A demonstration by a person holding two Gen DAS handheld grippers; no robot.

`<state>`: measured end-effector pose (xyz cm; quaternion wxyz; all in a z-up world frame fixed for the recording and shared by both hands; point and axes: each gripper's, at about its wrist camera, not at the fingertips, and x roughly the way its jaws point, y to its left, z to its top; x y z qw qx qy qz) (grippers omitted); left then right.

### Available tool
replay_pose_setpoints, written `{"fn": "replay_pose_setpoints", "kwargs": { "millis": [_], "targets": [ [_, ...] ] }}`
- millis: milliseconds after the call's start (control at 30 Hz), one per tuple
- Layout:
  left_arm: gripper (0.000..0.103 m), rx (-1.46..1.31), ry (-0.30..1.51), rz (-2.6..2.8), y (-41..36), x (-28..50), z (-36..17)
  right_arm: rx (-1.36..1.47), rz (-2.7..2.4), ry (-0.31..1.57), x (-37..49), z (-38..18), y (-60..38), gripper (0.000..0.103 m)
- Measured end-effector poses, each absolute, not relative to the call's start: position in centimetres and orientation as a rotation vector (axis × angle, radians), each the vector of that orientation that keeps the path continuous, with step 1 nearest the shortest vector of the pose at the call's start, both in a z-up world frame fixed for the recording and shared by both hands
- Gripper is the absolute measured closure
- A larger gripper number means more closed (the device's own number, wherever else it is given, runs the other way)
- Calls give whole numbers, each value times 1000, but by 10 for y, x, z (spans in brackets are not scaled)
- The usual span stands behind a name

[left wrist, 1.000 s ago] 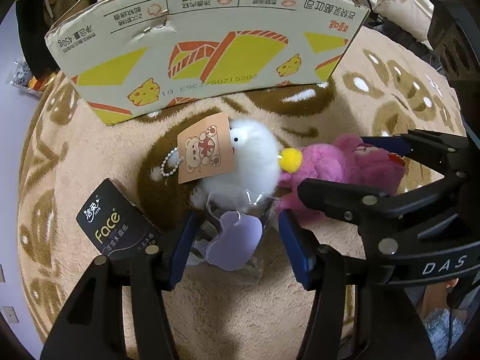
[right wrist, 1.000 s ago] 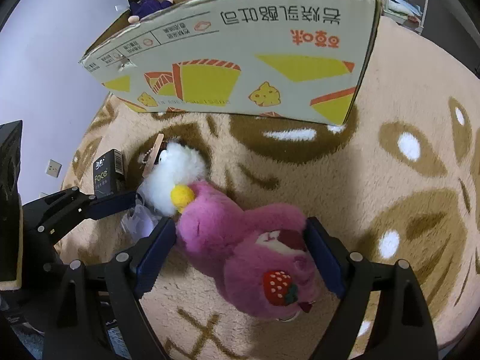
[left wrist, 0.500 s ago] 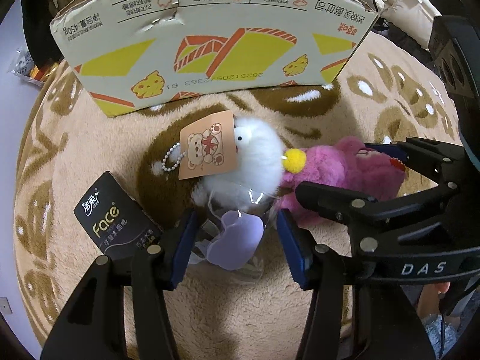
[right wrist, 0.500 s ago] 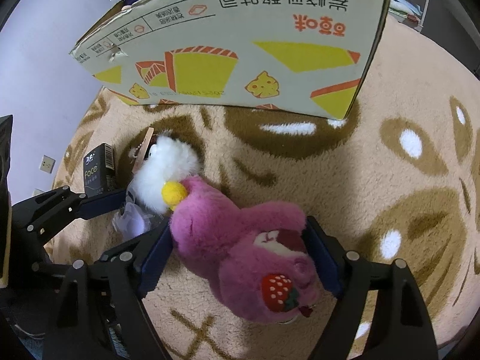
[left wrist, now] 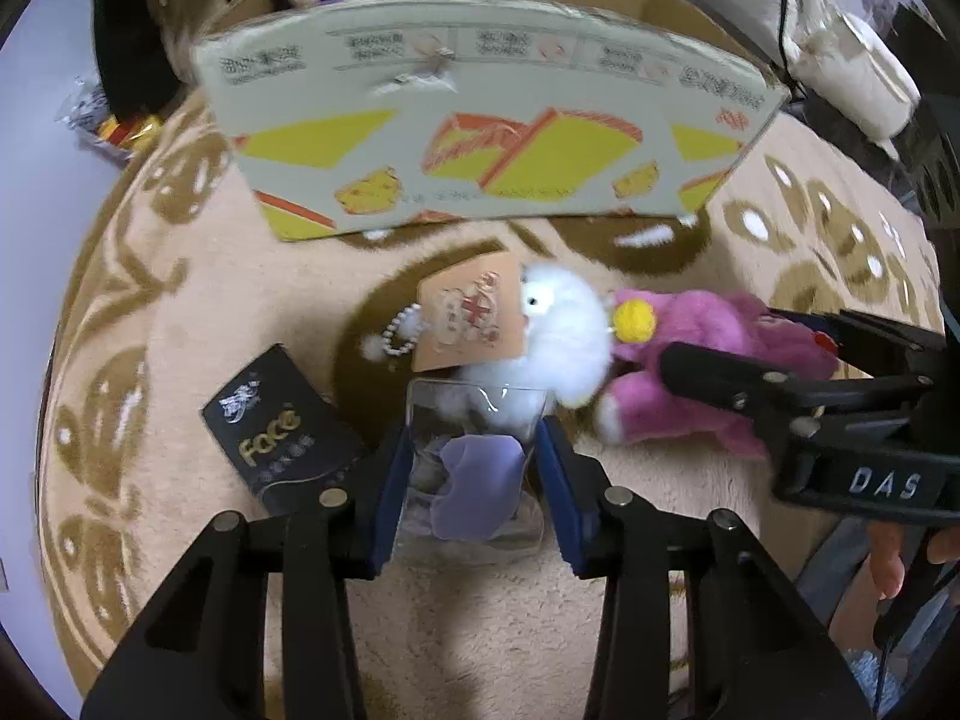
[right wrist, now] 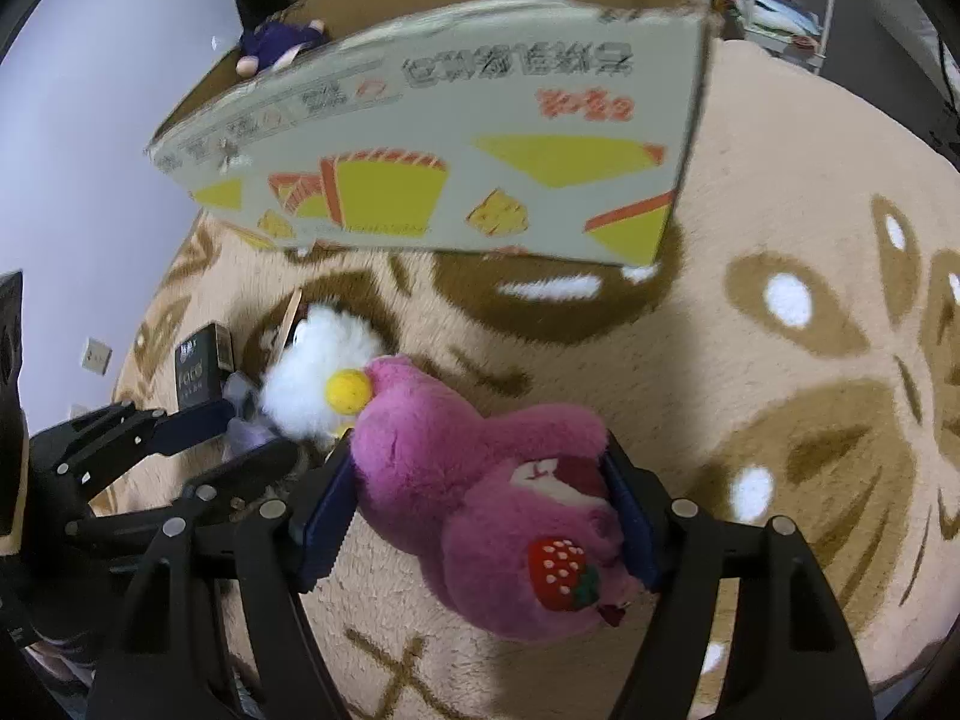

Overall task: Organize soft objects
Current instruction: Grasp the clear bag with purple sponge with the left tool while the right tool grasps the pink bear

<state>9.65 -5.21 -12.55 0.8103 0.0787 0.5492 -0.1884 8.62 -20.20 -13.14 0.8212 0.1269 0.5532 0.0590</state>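
A white fluffy plush (left wrist: 558, 342) with a cardboard tag and a clear plastic bag (left wrist: 474, 468) lies on the rug. My left gripper (left wrist: 474, 474) has closed on the bag, both pads touching its sides. A pink plush bear (right wrist: 480, 510) with a strawberry lies to its right. My right gripper (right wrist: 474, 516) is shut on the bear's body; it also shows in the left wrist view (left wrist: 780, 372). An open cardboard box (left wrist: 480, 132) stands behind, with a purple plush (right wrist: 276, 42) inside.
A black tissue pack (left wrist: 282, 438) lies left of the white plush on the beige patterned rug (right wrist: 780, 360). Snack wrappers (left wrist: 114, 126) lie at the far left. White cushions (left wrist: 840, 60) sit at the back right.
Both grippers closed: the left one on the plastic bag, the right one on the pink bear. Both cameras rose, so the box's inside now shows.
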Motion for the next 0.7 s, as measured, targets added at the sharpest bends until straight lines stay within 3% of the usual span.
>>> {"fn": "replay_pose_setpoints", "kwargs": {
  "millis": [400, 700],
  "targets": [
    [64, 145, 1071, -333, -39, 91, -106, 318, 120, 1000, 74, -93, -220, 25],
    [65, 63, 850, -245, -20, 86, -61, 322, 139, 853, 65, -67, -218, 25]
  ]
}}
